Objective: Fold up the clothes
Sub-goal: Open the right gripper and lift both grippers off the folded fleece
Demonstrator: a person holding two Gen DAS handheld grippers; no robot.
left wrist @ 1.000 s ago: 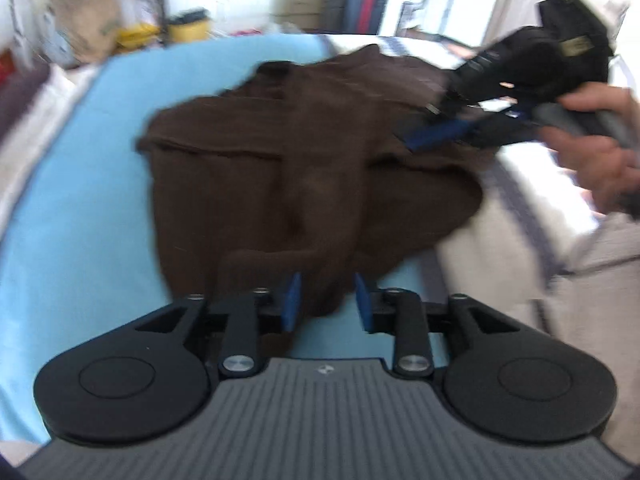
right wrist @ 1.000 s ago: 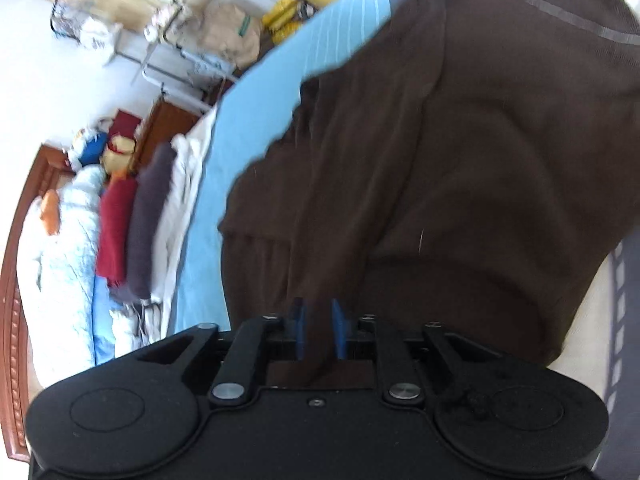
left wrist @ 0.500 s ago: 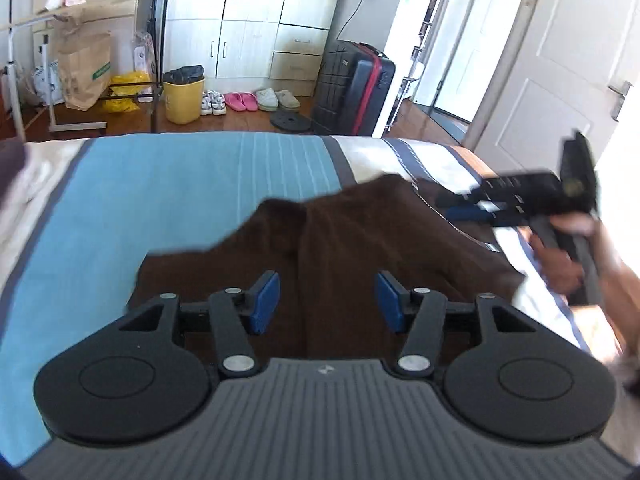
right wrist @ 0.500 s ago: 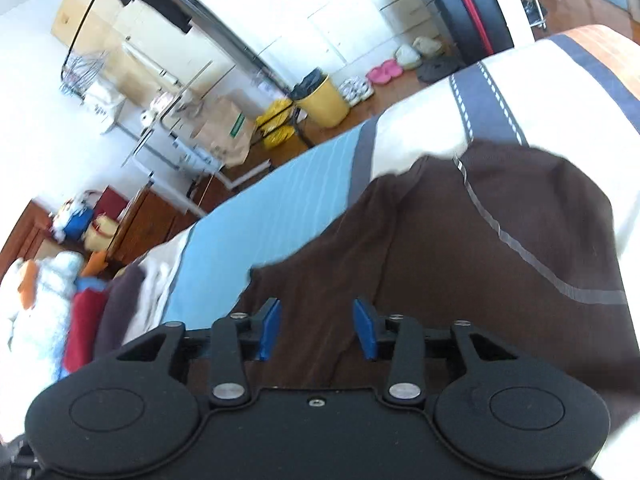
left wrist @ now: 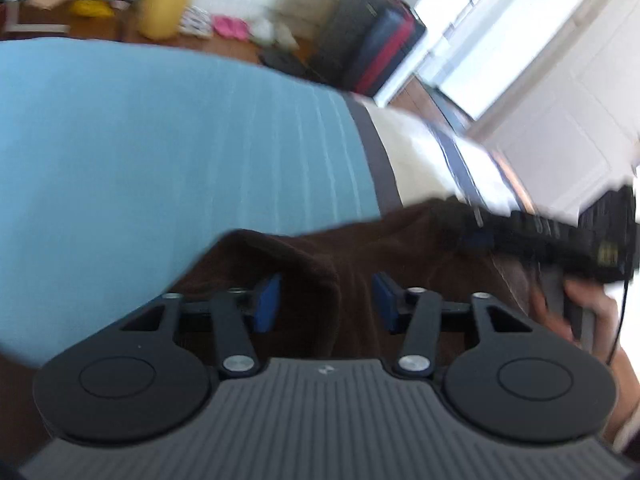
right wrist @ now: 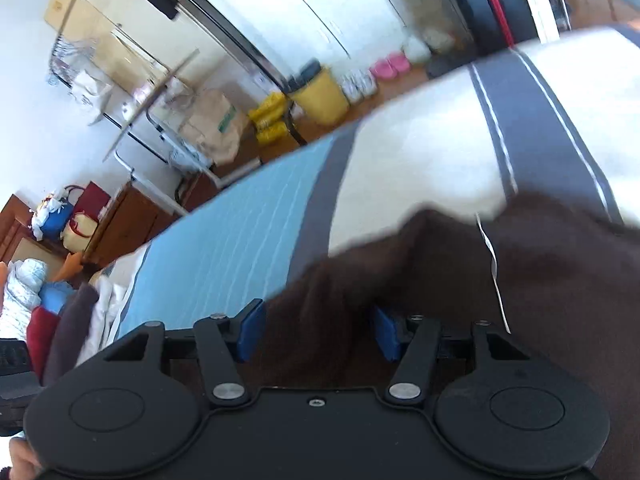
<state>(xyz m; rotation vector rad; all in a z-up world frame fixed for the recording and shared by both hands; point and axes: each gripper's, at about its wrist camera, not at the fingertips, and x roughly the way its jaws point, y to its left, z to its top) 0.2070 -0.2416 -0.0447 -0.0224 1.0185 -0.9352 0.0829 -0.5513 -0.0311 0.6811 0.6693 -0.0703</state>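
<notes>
The brown sweater (left wrist: 400,248) lies on the near right part of the bed (left wrist: 160,140). The left gripper (left wrist: 326,300) stands apart around a raised fold. The right gripper (right wrist: 318,330) is opening, cloth between its pads.

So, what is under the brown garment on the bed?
The brown garment lies on the striped bed cover, which shows blue and white around it. The part directly beneath is hidden by the cloth.

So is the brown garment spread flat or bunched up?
Bunched up. The brown garment humps into a raised ridge over the blue bedspread, with an uneven, rumpled edge in both views; blur hides finer folds.
</notes>
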